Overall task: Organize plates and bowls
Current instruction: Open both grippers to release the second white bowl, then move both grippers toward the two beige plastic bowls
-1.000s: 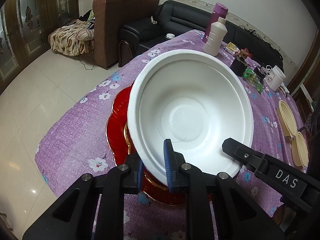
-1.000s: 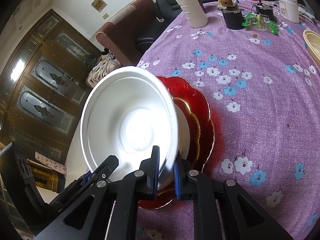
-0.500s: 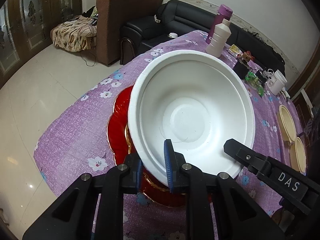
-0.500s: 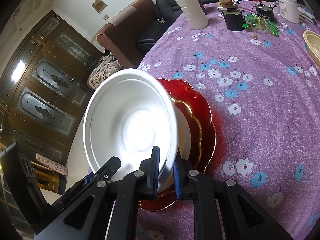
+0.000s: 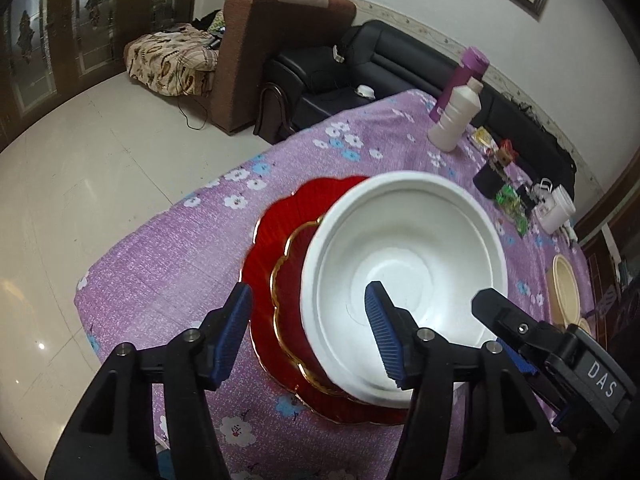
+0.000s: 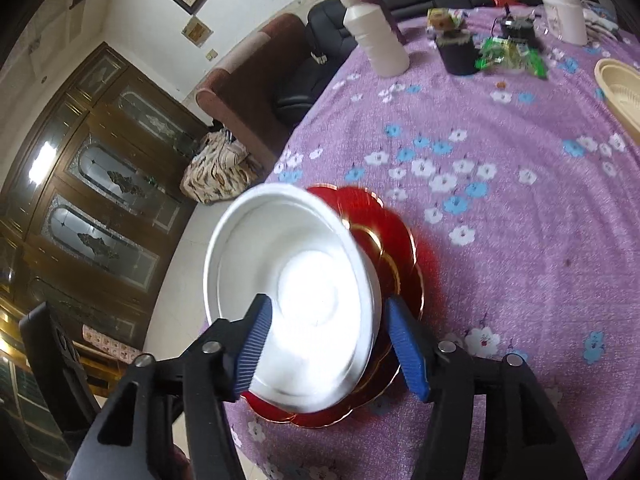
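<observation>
Resting on stacked red plates (image 5: 280, 264), white bowl (image 5: 404, 264) sits near the corner of the purple-clothed bench (image 5: 168, 264). Left claw (image 5: 308, 336): jaws opening, bowl's near rim between the pads, untouched. Right claw (image 6: 326, 344): jaws opening, astride the opposite rim, no pressure seen. Bowl lies directly ahead of and below both claws; neither clearly nearer. Two beige bowls (image 5: 566, 284) stand well apart, toward the right claw's side.

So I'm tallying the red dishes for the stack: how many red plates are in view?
2: a large scalloped red plate on the purple tablecloth, and a smaller gold-rimmed red plate stacked on it, under the white bowl. More may hide beneath the bowl.
</observation>
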